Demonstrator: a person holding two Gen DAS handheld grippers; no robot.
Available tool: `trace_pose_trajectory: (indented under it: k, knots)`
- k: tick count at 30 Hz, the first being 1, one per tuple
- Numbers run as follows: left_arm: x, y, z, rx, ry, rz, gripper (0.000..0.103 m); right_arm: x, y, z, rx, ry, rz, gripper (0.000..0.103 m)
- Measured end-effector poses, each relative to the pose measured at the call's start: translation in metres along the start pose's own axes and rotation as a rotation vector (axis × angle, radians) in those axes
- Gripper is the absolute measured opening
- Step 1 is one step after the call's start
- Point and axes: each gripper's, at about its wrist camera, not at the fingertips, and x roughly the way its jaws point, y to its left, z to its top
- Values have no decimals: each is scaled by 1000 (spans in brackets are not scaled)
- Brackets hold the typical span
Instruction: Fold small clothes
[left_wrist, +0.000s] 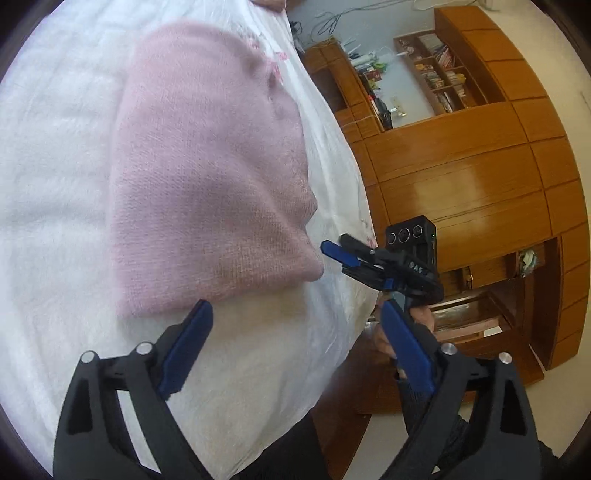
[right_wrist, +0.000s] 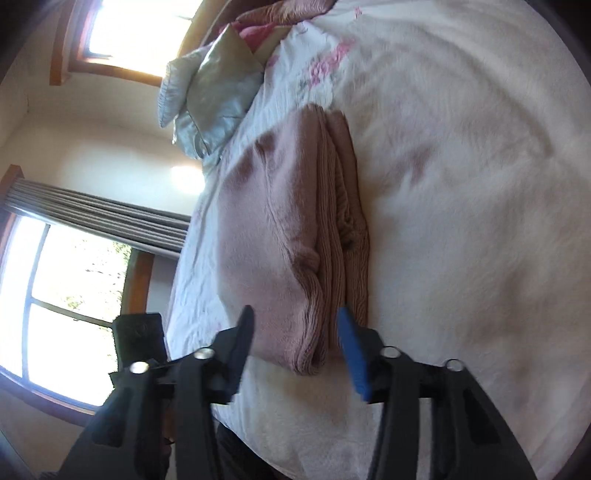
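Jaws spread and empty on left gripper and right gripper: square up pink knit lying just ahead, pressing stacked folds flat before release.

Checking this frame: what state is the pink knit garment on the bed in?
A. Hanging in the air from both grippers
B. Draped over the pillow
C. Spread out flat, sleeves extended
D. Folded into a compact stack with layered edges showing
D: the pink knit garment lies on the white bed cover with several stacked fold edges visible, and both the left gripper and right gripper are open, gripping nothing.
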Motion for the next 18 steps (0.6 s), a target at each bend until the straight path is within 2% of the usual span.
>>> trace_pose_trajectory:
  k: [2,4,6,10,16,18]
  knots:
    - [-19,15,3,-18,-49,67,94,-9,-11,24,57,-4,46,84]
    - [-26,35,11,-69,-58,118,94,-4,-23,51,104,4,71,87]
    - [-29,51,20,-94,-56,131,94,6,-35,75,134,20,68,88]
    - [-16,74,28,-148,2,50,94,48,-37,111,129,81,35,88]
    - [11,84,39,-187,3,-87,94,96,-33,138,106,122,34,88]
    - [19,83,41,-183,14,-103,94,104,-32,144,98,128,28,88]
